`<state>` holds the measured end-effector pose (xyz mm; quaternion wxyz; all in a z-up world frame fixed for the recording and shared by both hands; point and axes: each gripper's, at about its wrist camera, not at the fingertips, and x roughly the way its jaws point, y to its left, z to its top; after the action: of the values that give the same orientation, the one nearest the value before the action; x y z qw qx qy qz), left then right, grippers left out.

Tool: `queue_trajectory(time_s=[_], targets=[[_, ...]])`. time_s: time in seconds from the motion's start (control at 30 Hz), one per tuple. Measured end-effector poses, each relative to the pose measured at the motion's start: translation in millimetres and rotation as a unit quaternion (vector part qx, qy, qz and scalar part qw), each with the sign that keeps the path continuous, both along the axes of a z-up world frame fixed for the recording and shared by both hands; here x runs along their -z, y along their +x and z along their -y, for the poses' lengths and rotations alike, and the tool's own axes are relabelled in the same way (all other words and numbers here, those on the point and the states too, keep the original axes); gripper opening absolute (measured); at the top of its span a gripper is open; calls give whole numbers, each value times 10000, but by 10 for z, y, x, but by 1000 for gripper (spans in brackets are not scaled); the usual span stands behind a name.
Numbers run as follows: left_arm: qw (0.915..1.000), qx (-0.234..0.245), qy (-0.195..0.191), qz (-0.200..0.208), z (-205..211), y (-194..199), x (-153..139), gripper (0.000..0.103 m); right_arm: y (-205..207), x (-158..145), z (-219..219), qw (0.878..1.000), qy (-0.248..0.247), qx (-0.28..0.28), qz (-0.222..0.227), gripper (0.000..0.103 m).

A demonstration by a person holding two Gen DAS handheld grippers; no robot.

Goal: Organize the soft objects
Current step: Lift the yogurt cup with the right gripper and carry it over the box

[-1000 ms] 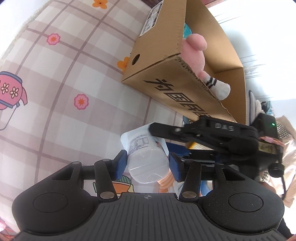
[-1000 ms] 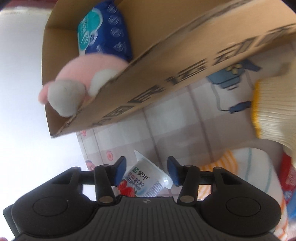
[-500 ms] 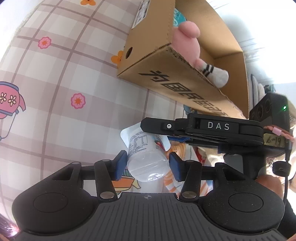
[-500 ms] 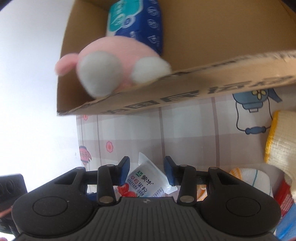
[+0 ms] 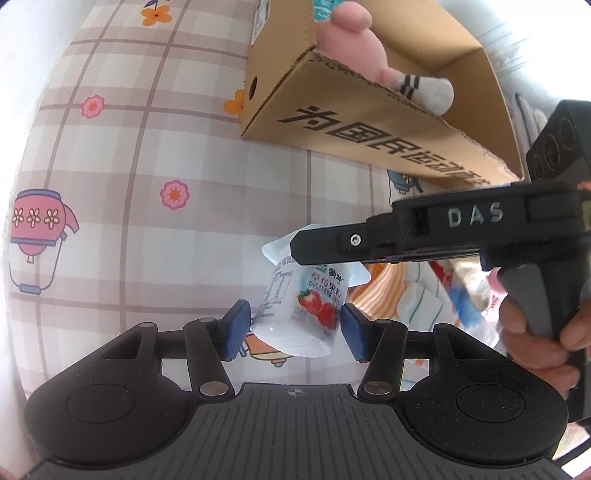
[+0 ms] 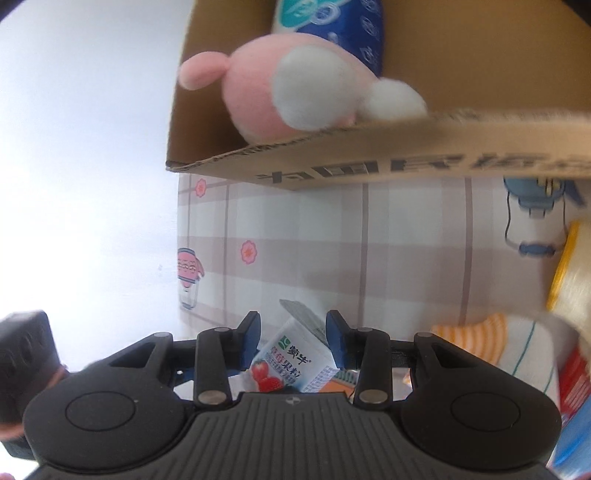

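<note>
A white strawberry yogurt cup hangs above the checked cloth. My right gripper is shut on the cup near its rim. My left gripper is open, its blue pads either side of the cup's base with small gaps. The right gripper's finger crosses the cup's top in the left wrist view. A cardboard box stands beyond, holding a pink plush toy and a blue pack; the plush leans over the box's near wall.
An orange-striped white cloth and a cream knit item with yellow trim lie right of the cup. Red and blue packaging sits at the far right. A hand holds the right gripper's handle.
My left gripper has opened off the yogurt cup, which has turned so its strawberry label faces the left camera. The right gripper has closed on it. Both views have moved closer to the box.
</note>
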<state>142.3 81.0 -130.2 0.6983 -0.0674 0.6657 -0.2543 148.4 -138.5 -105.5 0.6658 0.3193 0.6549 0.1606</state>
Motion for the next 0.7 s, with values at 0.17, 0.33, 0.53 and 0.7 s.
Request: queue_trajectory(time_s=[0.17,0.33,0.53,0.7], targets=[[9999,118,81,54,51,12,2,54,-49,83,83,9980,458,284,-315,43],[9994,263,170,155,130,35,-1,56,-106,156,229,9927,677,779,-626,51],[9985,466,162,223,227,86,32,56,-153,313,365,9834,672,1239,-1146,63],[9972,674,243,212,318,96,101,56,-41,542,274,9793,674,1153,-1520,73]])
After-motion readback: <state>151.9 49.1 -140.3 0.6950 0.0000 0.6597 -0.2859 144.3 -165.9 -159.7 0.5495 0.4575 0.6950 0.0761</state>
